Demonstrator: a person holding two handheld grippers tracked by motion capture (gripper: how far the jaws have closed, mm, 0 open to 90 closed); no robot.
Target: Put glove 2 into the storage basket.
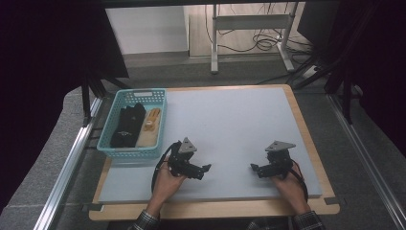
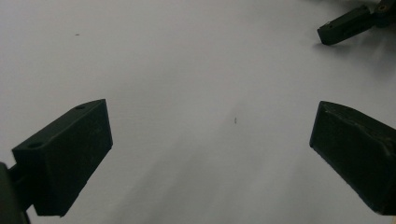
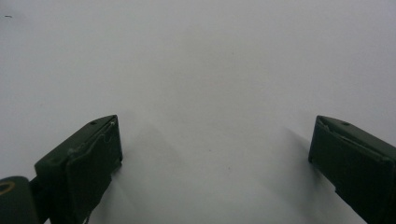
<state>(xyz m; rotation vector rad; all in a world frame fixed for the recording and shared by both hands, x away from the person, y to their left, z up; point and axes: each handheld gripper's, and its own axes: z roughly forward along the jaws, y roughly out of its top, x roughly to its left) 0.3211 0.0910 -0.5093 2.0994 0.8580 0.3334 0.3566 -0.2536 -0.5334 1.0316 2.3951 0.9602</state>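
Observation:
A person's hands hold two black grippers low over the pale grey mat (image 1: 230,120) near the table's front. My left gripper (image 1: 205,170) points right, and my right gripper (image 1: 254,169) points left, so the two face each other across a gap. In the left gripper view my left gripper (image 2: 210,154) stands open over bare mat, and a jaw of the right gripper (image 2: 343,25) shows at the top right. In the right gripper view my right gripper (image 3: 215,163) is open too, with nothing between its jaws.
A teal plastic basket (image 1: 111,152) stands at the mat's left edge. It holds a black cloth item (image 1: 127,125) and a tan one (image 1: 150,127). Wooden table edges (image 1: 306,129) frame the mat. Metal rails and a table frame lie beyond.

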